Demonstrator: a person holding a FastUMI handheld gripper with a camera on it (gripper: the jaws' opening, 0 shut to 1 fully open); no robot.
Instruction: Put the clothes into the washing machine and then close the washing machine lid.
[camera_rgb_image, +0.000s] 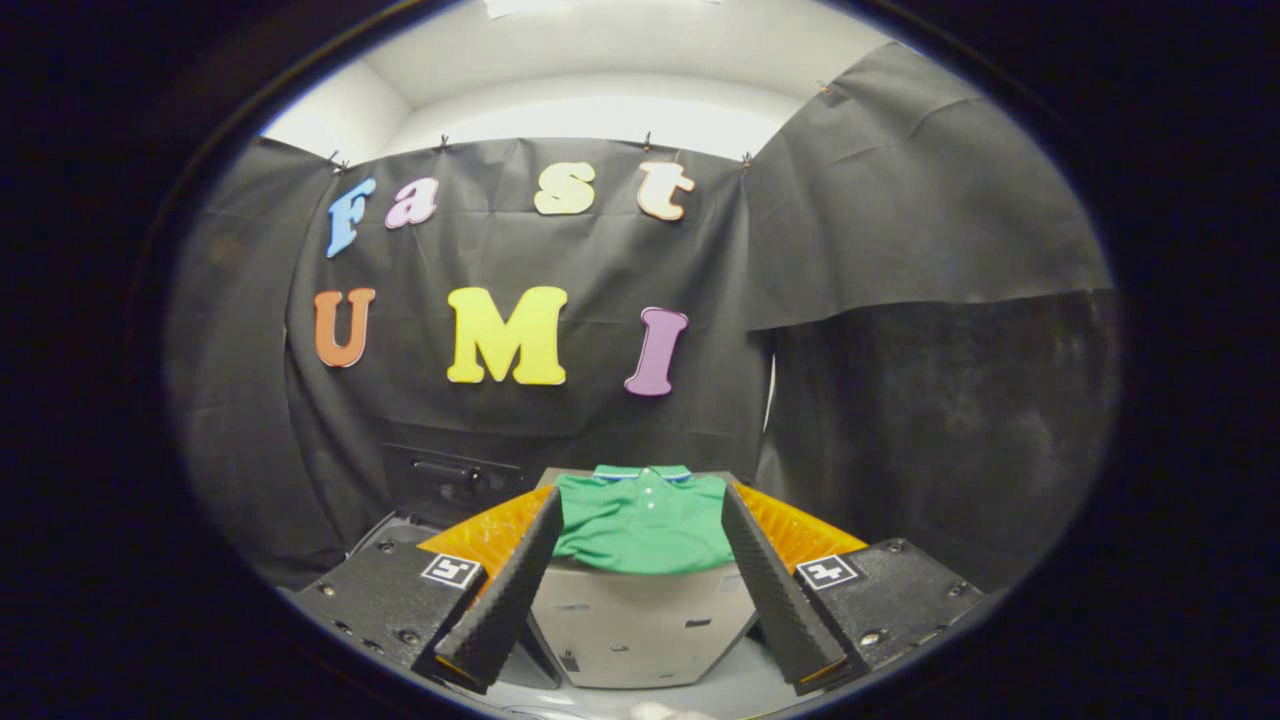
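Note:
A folded green polo shirt (645, 525) with a striped collar lies flat on top of a pale grey box (640, 620). My gripper (640, 492) is open, its fingers spread wide and empty. The shirt lies ahead of them, seen in the gap between the two fingers (505, 600), and neither finger touches it. A dark panel with a bar handle (445, 472) stands behind and to the left of the box, low against the booth wall. I cannot tell whether it belongs to the washing machine.
Black cloth walls close the booth behind the box and on both sides. A light grey surface (720, 690) lies under the box, just below the fingers.

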